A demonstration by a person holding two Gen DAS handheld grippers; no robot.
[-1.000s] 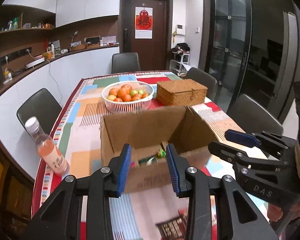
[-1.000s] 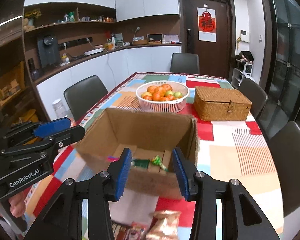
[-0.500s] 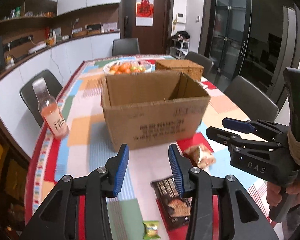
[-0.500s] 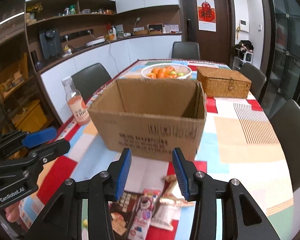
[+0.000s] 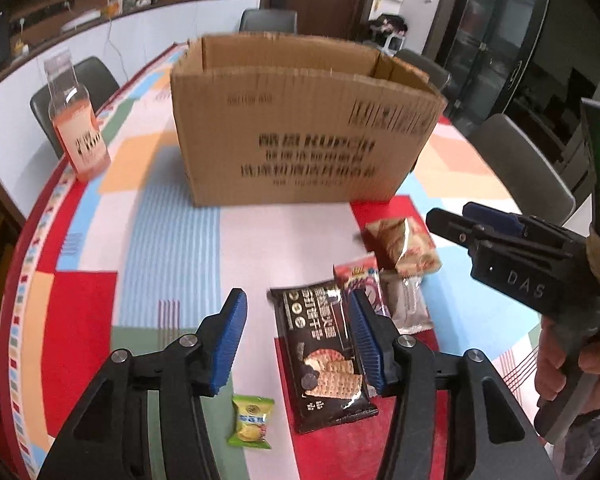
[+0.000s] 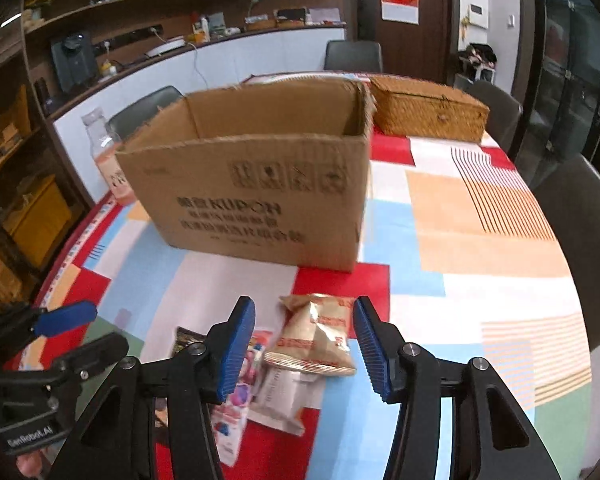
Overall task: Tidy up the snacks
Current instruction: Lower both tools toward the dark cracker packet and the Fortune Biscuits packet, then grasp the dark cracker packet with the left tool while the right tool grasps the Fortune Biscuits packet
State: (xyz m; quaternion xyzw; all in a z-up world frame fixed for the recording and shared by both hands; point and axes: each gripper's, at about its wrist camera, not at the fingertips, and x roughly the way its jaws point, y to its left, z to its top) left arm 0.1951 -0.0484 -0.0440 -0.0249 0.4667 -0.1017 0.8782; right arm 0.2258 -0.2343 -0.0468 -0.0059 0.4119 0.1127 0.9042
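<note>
now both claws, opening wider, hang low over snacks [image 6: 314, 338].

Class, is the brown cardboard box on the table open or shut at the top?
Open: the brown cardboard box has no lid over it, and its inner walls show.

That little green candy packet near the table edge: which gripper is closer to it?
Left. The left gripper hangs open just above the small green candy packet, which lies below its fingers. The right gripper, also open, frames the tan crinkled snack bag farther right.
</note>
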